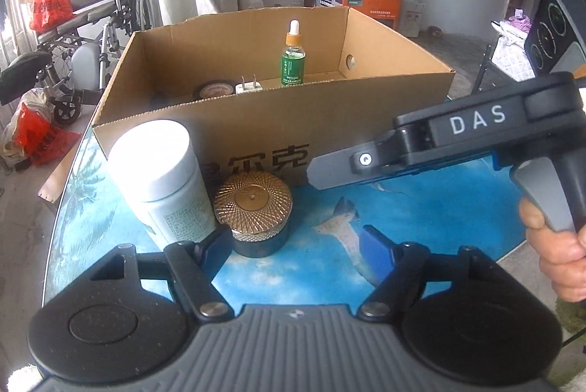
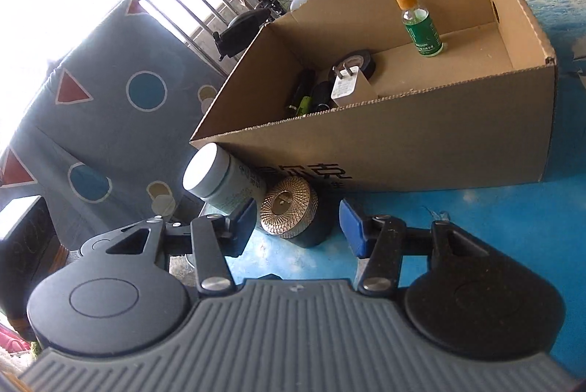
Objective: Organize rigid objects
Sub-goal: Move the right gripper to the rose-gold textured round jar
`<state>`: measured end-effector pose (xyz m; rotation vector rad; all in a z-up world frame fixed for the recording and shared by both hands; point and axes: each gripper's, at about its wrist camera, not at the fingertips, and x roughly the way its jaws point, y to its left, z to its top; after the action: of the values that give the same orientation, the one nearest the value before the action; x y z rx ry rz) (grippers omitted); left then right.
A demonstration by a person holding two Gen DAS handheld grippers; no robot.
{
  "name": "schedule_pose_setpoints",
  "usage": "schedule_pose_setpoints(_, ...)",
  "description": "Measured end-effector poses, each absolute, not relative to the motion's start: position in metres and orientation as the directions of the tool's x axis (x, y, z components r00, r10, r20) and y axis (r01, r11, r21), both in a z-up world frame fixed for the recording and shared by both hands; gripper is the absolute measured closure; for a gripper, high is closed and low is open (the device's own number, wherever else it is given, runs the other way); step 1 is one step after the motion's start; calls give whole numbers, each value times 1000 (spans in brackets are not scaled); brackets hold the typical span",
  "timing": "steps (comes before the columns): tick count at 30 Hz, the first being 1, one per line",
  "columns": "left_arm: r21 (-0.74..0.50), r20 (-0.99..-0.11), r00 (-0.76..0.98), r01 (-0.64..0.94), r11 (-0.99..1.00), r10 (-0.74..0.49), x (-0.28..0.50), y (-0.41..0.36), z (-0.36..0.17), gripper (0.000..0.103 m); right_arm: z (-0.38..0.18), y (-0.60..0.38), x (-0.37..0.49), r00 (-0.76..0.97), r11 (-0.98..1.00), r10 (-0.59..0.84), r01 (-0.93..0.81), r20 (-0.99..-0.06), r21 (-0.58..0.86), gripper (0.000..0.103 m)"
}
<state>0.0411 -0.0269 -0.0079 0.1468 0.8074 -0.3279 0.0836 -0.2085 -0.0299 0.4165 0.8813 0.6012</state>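
- While both of my grippers hang over the blue printed table (image 1: 421,209), the cardboard box (image 1: 256,121) stands open-topped at its far side.
- Outside the box, against its near wall, I see a white jar (image 1: 161,179) with a white lid, and just beside it a round tin with a gold patterned lid (image 1: 256,209); the two look to be touching.
- My left gripper (image 1: 296,241) has its jaws spread apart with nothing between them; its left finger sits just in front of the white jar's base, and the tin is close ahead.
- My right gripper (image 2: 296,227) is also unclenched, its jaws parted around empty space, with the gold-lidded tin just ahead of the gap and no pad pressing on it.
- In the left view I see the right gripper's body come in from the right, held by a hand (image 1: 556,245).
- Inside the box a green dropper bottle (image 2: 421,25) stands upright, near the back wall.
- A white plug adapter (image 2: 348,88) leans by a roll of black tape (image 2: 360,60).
- Some dark small items lie at the box's left end; I cannot tell what they are.
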Motion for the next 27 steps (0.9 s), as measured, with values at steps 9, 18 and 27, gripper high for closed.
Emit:
schedule_pose_setpoints(9, 107, -699, 700, 307, 946, -148, 47, -31, -37, 32, -43, -171, 115, 447, 774, 633, -357, -632, 523, 64)
schedule_pose_setpoints(18, 85, -691, 696, 344, 935, -193, 45, -39, -38, 35, -43, -165, 122, 439, 799, 600, -366, -669, 477, 64)
schedule_pose_setpoints(27, -12, -704, 617, 483, 875, -351, 40, -75, -38, 35, -39, -221, 87, 490, 847, 529, -254, -693, 467, 63)
